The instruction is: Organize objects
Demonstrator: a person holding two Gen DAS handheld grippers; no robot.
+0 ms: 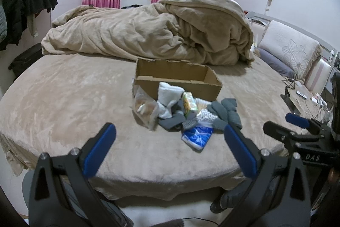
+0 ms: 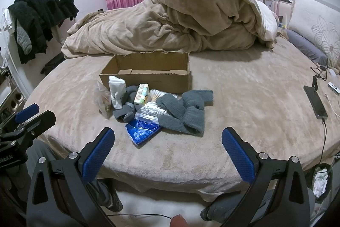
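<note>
An open cardboard box (image 2: 148, 71) sits on the beige bed (image 2: 244, 99), its long axis running left to right across the view, its opening facing up. Touching its near wall lies a heap: a clear plastic bag (image 2: 103, 99), a rolled white sock (image 2: 116, 88) leaning upright, a small green carton (image 2: 141, 94) standing on end, a zip bag of cotton swabs (image 2: 152, 111), grey knit gloves (image 2: 184, 112) and a blue tissue pack (image 2: 141, 131) lying flat nearest the bed's edge. The left gripper (image 1: 170, 148) and right gripper (image 2: 167, 150) both hang spread wide and holding nothing, short of the heap.
</note>
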